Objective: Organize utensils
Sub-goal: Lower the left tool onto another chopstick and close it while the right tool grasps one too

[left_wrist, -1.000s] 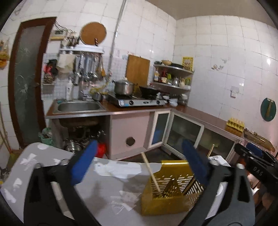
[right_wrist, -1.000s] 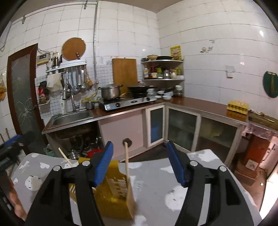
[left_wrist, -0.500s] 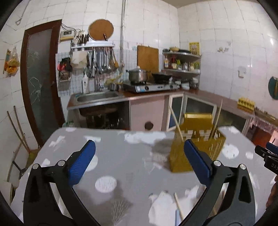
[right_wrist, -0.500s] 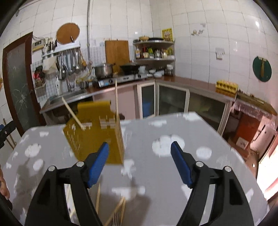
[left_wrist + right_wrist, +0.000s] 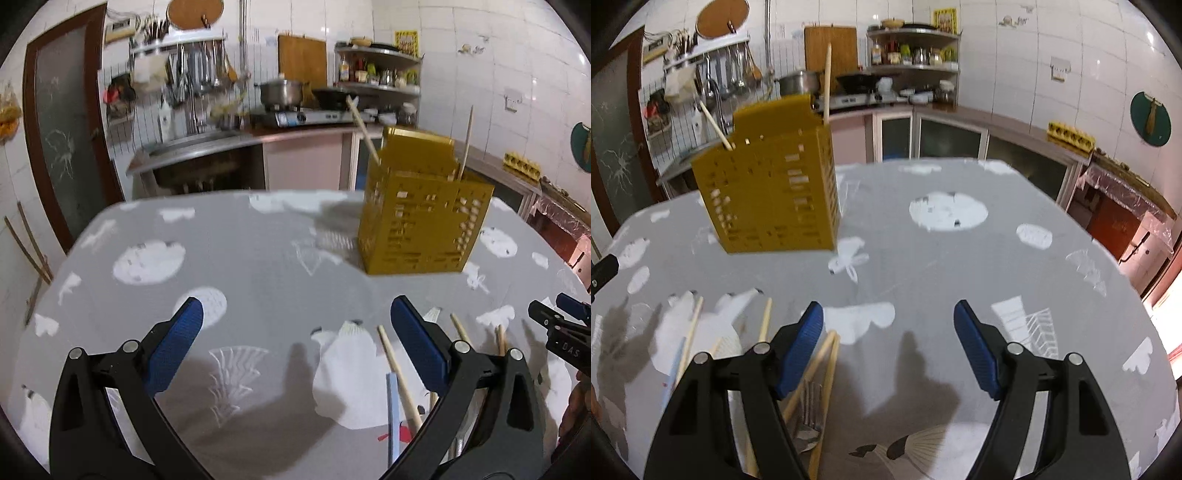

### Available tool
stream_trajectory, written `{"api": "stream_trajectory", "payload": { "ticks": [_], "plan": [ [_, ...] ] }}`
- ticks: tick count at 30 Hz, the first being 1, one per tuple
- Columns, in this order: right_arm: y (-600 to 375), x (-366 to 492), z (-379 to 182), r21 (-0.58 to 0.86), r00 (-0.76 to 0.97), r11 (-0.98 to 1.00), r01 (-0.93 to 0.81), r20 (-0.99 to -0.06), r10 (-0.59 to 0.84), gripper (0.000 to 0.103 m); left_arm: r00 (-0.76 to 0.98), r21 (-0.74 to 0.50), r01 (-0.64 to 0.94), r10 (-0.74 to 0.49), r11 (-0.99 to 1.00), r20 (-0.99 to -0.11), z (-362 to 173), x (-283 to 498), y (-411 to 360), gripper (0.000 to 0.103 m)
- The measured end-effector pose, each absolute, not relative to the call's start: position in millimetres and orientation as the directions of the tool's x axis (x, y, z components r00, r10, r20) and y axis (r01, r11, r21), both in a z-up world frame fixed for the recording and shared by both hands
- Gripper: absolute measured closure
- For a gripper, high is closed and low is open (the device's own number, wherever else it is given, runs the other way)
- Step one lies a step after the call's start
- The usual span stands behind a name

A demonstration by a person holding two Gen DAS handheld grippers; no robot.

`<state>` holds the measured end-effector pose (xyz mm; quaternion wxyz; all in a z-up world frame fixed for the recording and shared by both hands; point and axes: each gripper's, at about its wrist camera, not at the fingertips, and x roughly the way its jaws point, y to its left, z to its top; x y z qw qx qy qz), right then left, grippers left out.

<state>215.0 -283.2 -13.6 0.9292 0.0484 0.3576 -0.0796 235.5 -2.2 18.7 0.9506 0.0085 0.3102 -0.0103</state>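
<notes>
A yellow perforated utensil holder (image 5: 421, 218) (image 5: 768, 188) stands on the grey patterned table (image 5: 240, 258) with two wooden chopsticks (image 5: 364, 133) (image 5: 826, 79) poking out of it. Several loose wooden chopsticks (image 5: 400, 376) (image 5: 820, 369) and a pale blue stick (image 5: 393, 413) lie on the cloth near the front edge. My left gripper (image 5: 295, 343) hangs open above bare cloth, the loose sticks by its right finger. My right gripper (image 5: 888, 343) is open too, with chopsticks passing under its left finger (image 5: 801, 347). Its tip (image 5: 561, 325) shows at the right edge of the left wrist view.
Beyond the table are a kitchen counter with a sink (image 5: 192, 147), a gas stove with a pot (image 5: 280, 92), corner shelves (image 5: 912, 55) and low cabinets (image 5: 945, 136). A door (image 5: 62, 140) stands at the left. The table's right edge (image 5: 1137, 295) drops off toward the floor.
Both grippers have come down and tipped toward the table. The holder now sits higher and farther in both views, and the loose chopsticks have come into sight by the fingers.
</notes>
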Motion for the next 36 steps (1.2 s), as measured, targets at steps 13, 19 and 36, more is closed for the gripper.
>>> {"api": "stream_trajectory", "payload": {
  "ticks": [13, 19, 36],
  "plan": [
    [-275.0, 225.7, -45.6, 0.030, 0.655, 0.987, 0.160, -0.751, -0.083, 0.032, 0.719, 0.023, 0.032, -0.007, 0.999, -0.695, -16.1, 259.0, -27.1, 0.005],
    [-273.3, 228.4, -50.5, 0.040, 0.632, 0.987, 0.154, -0.772, -0.067, 0.038, 0.700, 0.048, 0.053, -0.003, 0.997, -0.714, -24.6, 261.8, -39.8, 0.005],
    [-265.0, 241.1, -49.7, 0.050, 0.624, 0.988, 0.144, -0.780, -0.052, 0.083, 0.599, 0.040, 0.095, -0.025, 0.995, -0.801, -43.2, 280.6, -63.5, 0.013]
  ]
}}
